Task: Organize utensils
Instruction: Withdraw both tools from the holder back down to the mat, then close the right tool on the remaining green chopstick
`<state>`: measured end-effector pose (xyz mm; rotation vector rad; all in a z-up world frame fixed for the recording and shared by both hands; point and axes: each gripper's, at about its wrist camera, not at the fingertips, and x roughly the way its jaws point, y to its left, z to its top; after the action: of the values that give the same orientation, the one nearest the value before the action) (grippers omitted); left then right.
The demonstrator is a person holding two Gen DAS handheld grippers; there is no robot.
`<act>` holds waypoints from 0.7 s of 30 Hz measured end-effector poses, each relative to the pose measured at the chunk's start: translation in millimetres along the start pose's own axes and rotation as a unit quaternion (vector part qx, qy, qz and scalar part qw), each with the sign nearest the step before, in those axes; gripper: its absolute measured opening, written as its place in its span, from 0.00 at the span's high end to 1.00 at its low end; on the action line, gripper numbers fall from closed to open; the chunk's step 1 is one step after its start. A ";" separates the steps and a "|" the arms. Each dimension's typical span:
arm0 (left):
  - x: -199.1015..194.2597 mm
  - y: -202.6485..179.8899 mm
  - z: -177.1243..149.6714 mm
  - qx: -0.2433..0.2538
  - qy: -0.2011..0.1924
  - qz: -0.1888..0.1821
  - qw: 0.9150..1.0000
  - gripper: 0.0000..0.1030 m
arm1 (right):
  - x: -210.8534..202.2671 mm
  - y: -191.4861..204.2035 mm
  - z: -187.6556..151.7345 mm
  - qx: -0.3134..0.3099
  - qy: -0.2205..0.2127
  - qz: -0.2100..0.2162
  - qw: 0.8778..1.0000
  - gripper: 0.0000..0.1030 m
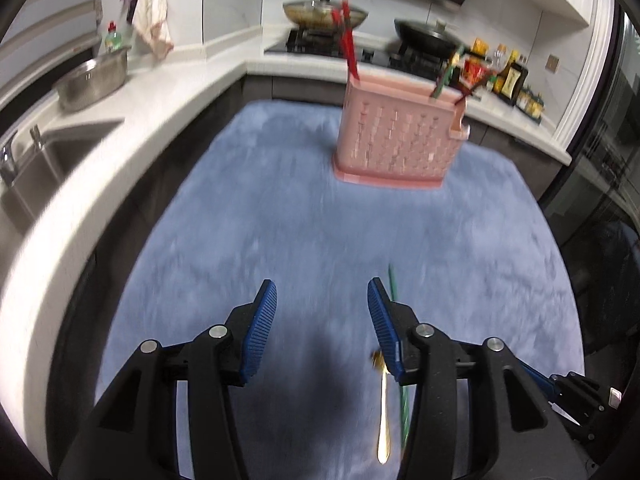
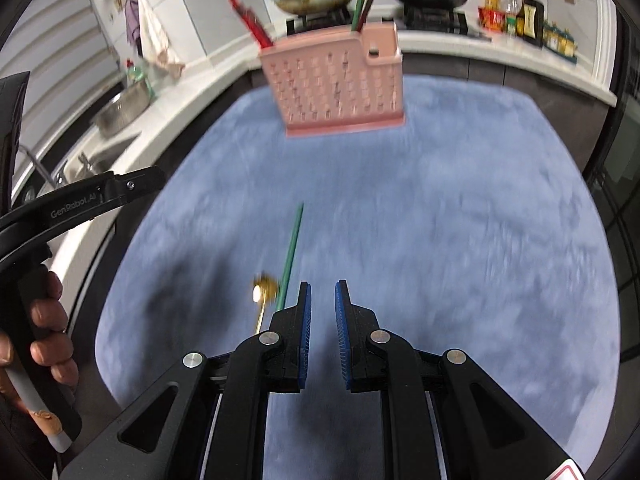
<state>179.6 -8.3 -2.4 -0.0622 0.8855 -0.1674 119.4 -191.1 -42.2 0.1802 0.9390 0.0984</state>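
Left wrist view: the pink holder (image 1: 400, 140) stands at the far end of the blue mat (image 1: 280, 240). Red sticks (image 1: 349, 50) poke up from its left end, and a green stick and a dark red one (image 1: 452, 76) from its right end, so some tidying looks done. Much nearer than the holder, a gold spoon (image 1: 383, 412) and a green chopstick (image 1: 394, 286) lie flat on the mat. The left gripper (image 1: 322, 308) hangs over the mat just left of them, jaws spread wide, holding nothing.

Right wrist view: the same holder (image 2: 336, 84) stands far off. The spoon (image 2: 264, 292) and chopstick (image 2: 291, 252) lie well on this side of it, side by side. The right gripper (image 2: 322, 308) sits just right of them, jaws a little apart, empty. I think those two still need putting in.
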 end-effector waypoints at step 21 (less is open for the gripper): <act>10.0 15.8 -89.1 0.002 0.074 0.023 0.997 0.39 | 28.4 39.5 -78.5 -0.057 0.082 0.028 0.995 0.74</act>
<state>118.6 6.9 -68.3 -0.0269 1.0342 -0.1321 72.4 -139.1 -102.3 0.0936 1.0888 0.2212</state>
